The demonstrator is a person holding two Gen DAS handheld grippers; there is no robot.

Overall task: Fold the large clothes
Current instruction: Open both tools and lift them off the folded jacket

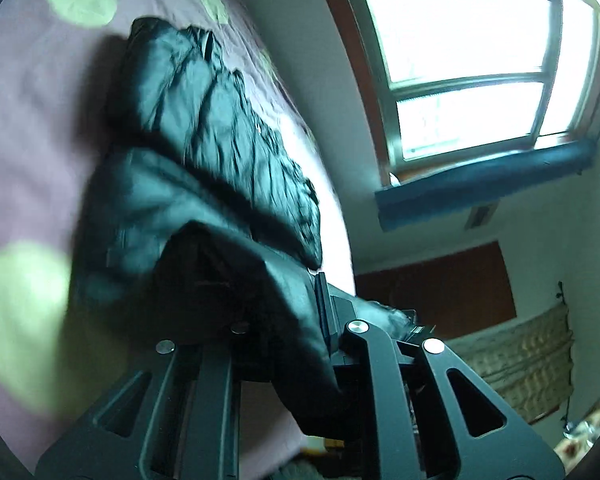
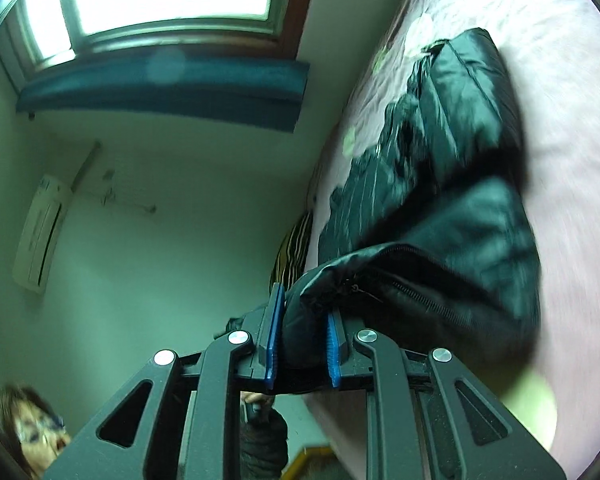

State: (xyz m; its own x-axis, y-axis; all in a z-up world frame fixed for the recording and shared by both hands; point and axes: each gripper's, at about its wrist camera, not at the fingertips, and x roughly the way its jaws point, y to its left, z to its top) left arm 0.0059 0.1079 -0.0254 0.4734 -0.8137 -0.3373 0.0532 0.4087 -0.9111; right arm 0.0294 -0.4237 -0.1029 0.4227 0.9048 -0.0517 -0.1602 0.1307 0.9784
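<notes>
Both the left gripper and right gripper clenched hem corners of a black puffer jacket sprawling toward twelve o'clock across the pink bedspread, its soft, slippery, light padding likely favouring edge grips.

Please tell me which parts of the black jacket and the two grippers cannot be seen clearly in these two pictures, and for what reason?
- Left wrist view: the left gripper has one finger buried under the black jacket fabric.
- Left wrist view: the jacket's quilting is smeared by motion blur.
- Right wrist view: the right gripper pads clamp the jacket near its zipper; the part pinched is hidden.
- Right wrist view: the jacket's lower edge is blurred against the pink bedsheet.
</notes>
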